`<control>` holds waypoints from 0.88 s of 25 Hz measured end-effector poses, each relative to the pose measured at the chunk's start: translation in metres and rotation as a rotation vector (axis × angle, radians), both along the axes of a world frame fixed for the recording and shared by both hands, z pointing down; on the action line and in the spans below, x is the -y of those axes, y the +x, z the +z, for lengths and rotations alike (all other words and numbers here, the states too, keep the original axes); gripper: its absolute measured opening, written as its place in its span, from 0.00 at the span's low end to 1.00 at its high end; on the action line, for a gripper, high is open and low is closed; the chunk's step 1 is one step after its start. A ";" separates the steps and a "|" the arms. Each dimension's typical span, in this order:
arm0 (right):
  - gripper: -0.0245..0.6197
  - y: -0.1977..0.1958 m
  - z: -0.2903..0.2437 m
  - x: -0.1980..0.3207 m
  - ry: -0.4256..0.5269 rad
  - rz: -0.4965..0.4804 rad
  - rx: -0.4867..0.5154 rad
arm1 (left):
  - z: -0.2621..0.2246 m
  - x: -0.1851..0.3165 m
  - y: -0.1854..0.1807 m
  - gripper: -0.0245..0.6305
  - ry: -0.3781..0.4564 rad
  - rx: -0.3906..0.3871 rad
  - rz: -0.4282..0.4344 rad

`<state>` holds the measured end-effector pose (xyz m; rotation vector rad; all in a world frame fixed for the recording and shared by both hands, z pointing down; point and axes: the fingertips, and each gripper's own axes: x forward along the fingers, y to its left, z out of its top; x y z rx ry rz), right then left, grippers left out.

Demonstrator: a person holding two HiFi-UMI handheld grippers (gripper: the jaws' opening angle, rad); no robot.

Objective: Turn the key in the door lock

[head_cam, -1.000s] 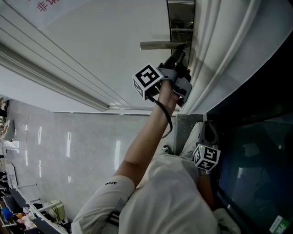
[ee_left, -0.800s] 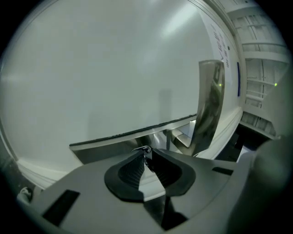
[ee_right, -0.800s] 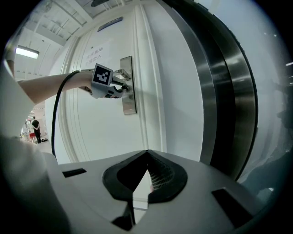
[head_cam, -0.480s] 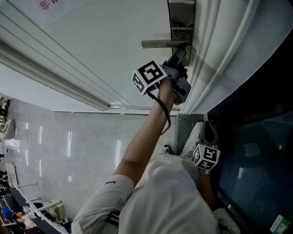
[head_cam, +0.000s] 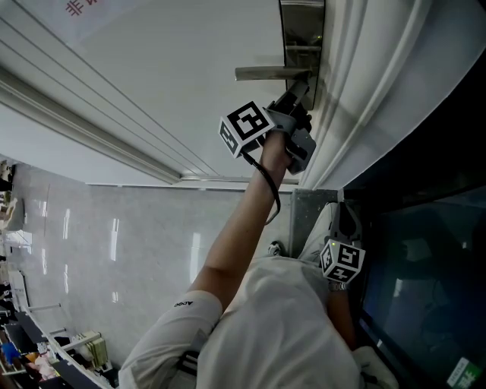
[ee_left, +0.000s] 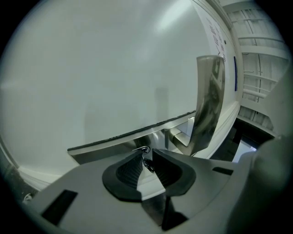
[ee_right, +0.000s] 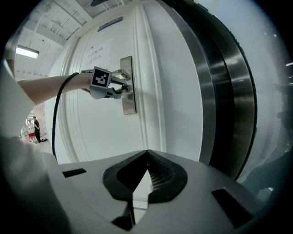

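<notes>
1. My left gripper (head_cam: 298, 95) is up at the brushed-steel lock plate (head_cam: 301, 38) on the white door (head_cam: 175, 83), just under the straight silver lever handle (head_cam: 262, 74).
2. The small dark key (ee_left: 148, 164), with its thin wire ring (ee_left: 143, 149), is at that plate, between the left gripper's black ribbed fingers (ee_left: 130, 168). The fingers have just been opening. There's a narrow gap, and I see no pad pressing on the key. I can't tell how deep the key sits.
3. My right gripper (ee_right: 146, 154) is low beside my torso, well apart from the lock. Its fingers are closed tip to tip with nothing between them.
4. The door surface is plain matte white with raised mouldings (head_cam: 91, 99) running along it. A sheet with red print (head_cam: 76, 9) shows at the top-left edge of the head view.
5. Past the door edge is a rounded white frame (head_cam: 364, 91), then a wide brushed-metal band (ee_right: 229, 91), then a dark glass panel (head_cam: 425, 273).
6. The pale glossy stone floor (head_cam: 129, 243) shows bright light reflections.
7. Room beyond: a white panelled ceiling with a strip light (ee_right: 26, 51). A person (ee_right: 35, 129) stands far off at the left of the right gripper view. The clutter at the far floor edge is too small to identify.
</notes>
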<state>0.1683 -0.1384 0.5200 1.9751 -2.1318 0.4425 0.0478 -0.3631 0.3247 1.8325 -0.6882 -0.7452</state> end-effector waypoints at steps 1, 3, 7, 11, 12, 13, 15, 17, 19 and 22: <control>0.04 0.000 0.000 0.000 0.000 -0.001 0.000 | 0.000 0.000 0.000 0.13 -0.001 -0.009 -0.001; 0.04 0.001 0.000 0.001 -0.001 -0.001 0.000 | 0.001 0.001 0.000 0.13 -0.004 -0.022 0.000; 0.04 0.000 0.001 0.002 -0.004 -0.005 0.001 | 0.003 0.001 0.000 0.13 -0.033 -0.078 0.008; 0.04 -0.002 0.003 0.003 -0.009 -0.014 0.001 | 0.005 0.001 -0.001 0.13 -0.061 -0.138 0.007; 0.04 -0.003 0.003 0.003 -0.009 -0.014 0.002 | 0.005 0.001 -0.001 0.13 -0.068 -0.147 0.006; 0.04 -0.003 0.004 0.003 -0.010 -0.014 0.003 | 0.006 0.001 -0.001 0.13 -0.075 -0.157 0.007; 0.04 -0.002 0.004 0.003 -0.011 -0.010 0.004 | 0.006 0.000 -0.001 0.13 -0.086 -0.170 0.013; 0.04 0.000 0.005 0.003 -0.013 -0.006 0.006 | 0.007 -0.001 -0.001 0.13 -0.091 -0.182 0.023; 0.04 0.002 0.006 0.003 -0.015 -0.002 0.008 | 0.007 -0.001 -0.001 0.13 -0.090 -0.200 0.033; 0.04 0.003 0.007 0.004 -0.018 -0.001 0.008 | 0.005 -0.001 0.000 0.13 -0.086 -0.236 0.048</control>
